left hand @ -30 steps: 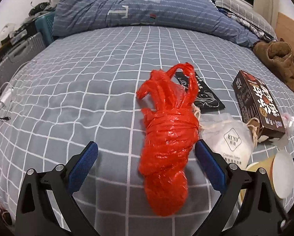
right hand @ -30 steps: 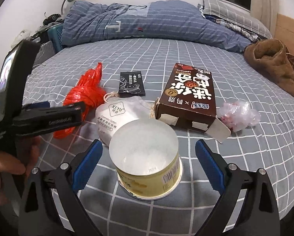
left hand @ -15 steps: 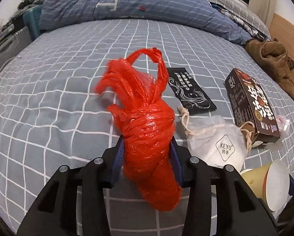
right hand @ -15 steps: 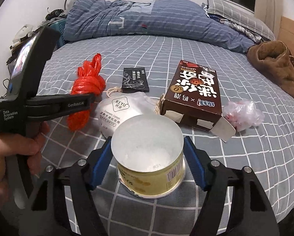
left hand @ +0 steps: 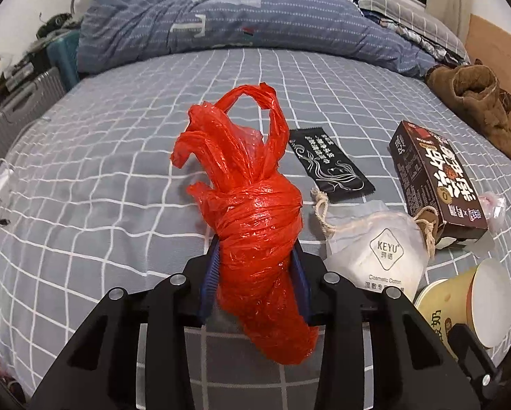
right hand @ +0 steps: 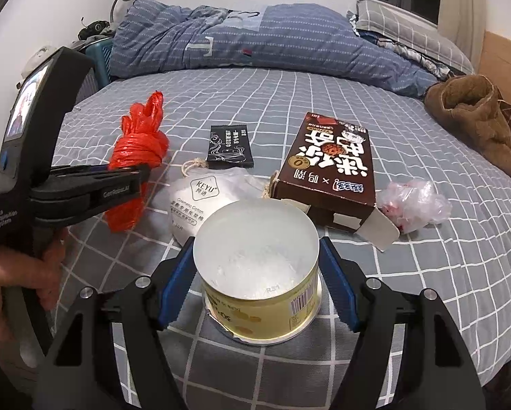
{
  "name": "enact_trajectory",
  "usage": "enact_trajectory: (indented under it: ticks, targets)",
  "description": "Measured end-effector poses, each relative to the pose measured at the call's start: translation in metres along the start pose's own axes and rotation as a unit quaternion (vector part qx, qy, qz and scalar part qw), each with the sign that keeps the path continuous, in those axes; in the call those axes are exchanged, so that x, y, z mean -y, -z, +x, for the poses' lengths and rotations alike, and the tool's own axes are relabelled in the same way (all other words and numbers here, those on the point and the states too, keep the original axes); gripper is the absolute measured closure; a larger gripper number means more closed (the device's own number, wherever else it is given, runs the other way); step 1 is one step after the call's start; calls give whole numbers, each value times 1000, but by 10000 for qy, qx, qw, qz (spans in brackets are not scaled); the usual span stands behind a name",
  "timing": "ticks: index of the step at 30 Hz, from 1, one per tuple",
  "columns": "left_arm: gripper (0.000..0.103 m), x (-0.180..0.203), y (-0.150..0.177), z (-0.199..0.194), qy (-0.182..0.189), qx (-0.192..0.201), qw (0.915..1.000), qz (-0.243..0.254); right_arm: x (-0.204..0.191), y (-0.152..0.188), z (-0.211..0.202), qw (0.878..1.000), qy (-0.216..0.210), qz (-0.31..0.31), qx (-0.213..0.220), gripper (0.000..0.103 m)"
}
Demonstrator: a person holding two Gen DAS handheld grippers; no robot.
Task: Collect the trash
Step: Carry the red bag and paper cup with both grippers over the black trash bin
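Observation:
A knotted red plastic bag [left hand: 252, 205] lies on the checked grey bedsheet [left hand: 101, 177]. My left gripper [left hand: 254, 244] has its blue pads pressed into the bag's sides, and its jaws are still closing. The right wrist view shows the same bag [right hand: 136, 150] held side-on by that left gripper [right hand: 142, 174]. A yellow paper cup [right hand: 255, 266] with a white lid sits between the pads of my right gripper [right hand: 257, 242], which is shut on its sides. The cup [left hand: 467, 300] also shows at the lower right of the left wrist view.
More trash lies on the sheet: a black sachet [right hand: 230, 148], a white cotton pouch [right hand: 204, 198], a brown box [right hand: 327, 167] and crumpled clear plastic [right hand: 412, 205]. A brown boot [right hand: 477, 119] lies at the right, a blue quilt [left hand: 255, 17] at the back, a suitcase [left hand: 16, 109] beside the bed.
Both grippers stood wide open a second ago. The left jaws have closed in on the red bag, and the right jaws have closed on the cup.

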State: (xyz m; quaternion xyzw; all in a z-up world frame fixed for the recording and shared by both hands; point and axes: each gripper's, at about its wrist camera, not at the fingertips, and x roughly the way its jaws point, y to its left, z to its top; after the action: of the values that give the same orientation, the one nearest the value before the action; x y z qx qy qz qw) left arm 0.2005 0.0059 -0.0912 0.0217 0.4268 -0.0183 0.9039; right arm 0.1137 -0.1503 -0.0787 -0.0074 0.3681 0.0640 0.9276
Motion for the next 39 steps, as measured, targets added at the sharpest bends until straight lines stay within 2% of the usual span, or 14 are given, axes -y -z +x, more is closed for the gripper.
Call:
enact_trajectory:
  ticks: [23, 39]
  targets:
    - [66, 2, 32, -58, -34, 195, 9998, 41, 8, 2, -39, 9995, 34, 97, 307, 36]
    - [66, 20, 57, -90, 37, 271, 9995, 178, 12, 14, -71, 9992, 42, 134, 376, 36]
